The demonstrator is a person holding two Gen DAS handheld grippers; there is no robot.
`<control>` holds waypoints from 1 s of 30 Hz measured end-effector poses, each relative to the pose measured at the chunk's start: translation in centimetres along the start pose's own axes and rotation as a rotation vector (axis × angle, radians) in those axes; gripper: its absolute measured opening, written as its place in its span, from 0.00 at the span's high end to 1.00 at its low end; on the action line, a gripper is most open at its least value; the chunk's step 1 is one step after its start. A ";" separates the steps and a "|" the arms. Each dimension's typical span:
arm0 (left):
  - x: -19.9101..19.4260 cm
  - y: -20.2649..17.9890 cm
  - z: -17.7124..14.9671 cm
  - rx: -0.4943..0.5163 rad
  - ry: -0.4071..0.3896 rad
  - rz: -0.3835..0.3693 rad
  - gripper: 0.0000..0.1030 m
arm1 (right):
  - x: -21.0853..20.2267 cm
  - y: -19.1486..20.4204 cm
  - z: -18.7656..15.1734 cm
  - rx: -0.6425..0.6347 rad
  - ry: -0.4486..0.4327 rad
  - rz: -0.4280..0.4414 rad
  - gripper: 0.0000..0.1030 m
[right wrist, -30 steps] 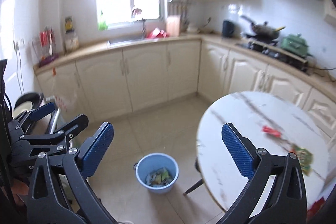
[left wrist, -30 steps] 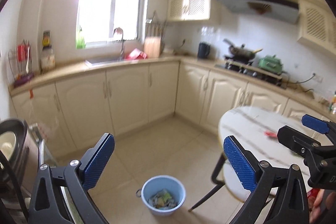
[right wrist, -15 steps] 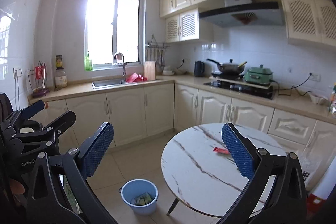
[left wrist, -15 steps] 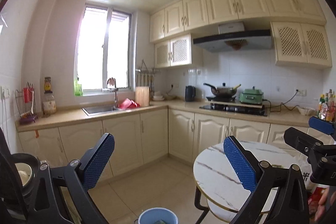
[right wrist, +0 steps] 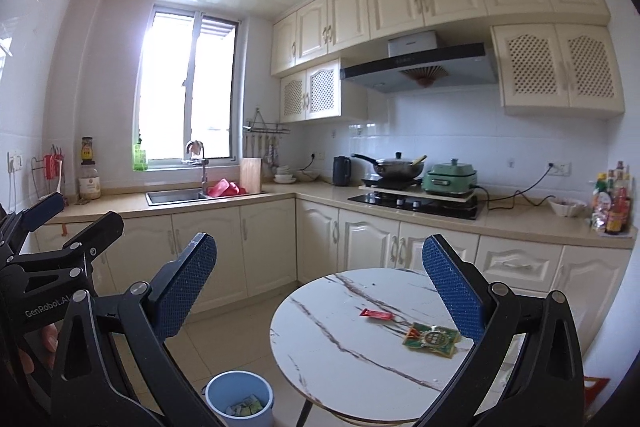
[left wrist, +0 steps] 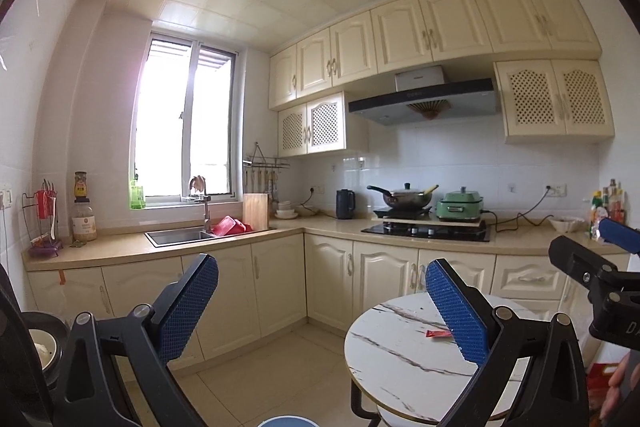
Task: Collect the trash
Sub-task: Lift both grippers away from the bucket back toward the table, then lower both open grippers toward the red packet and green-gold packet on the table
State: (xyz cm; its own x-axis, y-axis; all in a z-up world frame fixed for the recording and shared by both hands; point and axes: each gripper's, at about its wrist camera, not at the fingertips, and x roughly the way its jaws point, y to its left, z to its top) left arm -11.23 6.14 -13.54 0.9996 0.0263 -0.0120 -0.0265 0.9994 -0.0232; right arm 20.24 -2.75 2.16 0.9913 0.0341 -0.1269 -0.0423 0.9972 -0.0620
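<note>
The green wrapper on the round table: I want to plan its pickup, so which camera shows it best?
The right wrist view: the green wrapper lies in plain sight on the round table, beside the red packet. In the left wrist view the left tool hides that spot; only the red packet shows.

A small red wrapper (right wrist: 376, 314) and a green-and-gold packet (right wrist: 431, 339) lie flat, near each other, on the round marble table (right wrist: 340, 347), beside which a blue bin (right wrist: 239, 401) holds scraps.
</note>
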 end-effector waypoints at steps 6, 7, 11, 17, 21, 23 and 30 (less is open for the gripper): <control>2.9 -0.1 0.3 0.005 0.034 -0.045 0.01 | 0.5 -1.5 -0.3 0.016 0.015 -0.031 0.00; 3.9 0.1 0.6 0.007 0.040 -0.063 0.01 | 0.7 -1.8 -0.5 0.017 0.019 -0.036 0.00; 7.4 -0.5 0.8 0.018 0.097 -0.118 0.01 | 2.2 -4.2 -1.5 0.019 0.051 -0.071 0.00; 14.0 -1.7 0.3 0.035 0.249 -0.142 0.01 | 6.1 -10.9 -5.1 0.057 0.178 -0.203 0.00; 18.8 -2.7 0.4 0.036 0.347 -0.159 0.01 | 10.0 -15.5 -9.3 0.072 0.350 -0.251 0.00; 21.3 -3.3 0.6 0.045 0.387 -0.164 0.01 | 11.8 -17.5 -11.6 0.090 0.427 -0.249 0.00; 30.6 -7.3 1.8 0.092 0.520 -0.234 0.01 | 17.5 -21.9 -19.0 0.102 0.625 -0.269 0.00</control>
State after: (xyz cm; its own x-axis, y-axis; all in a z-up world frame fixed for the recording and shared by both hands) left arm 19.54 -0.36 -11.94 0.8409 -0.1880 -0.5075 0.2193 0.9756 0.0020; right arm 36.11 -25.26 -17.49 0.7068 -0.2299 -0.6690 0.2377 0.9679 -0.0816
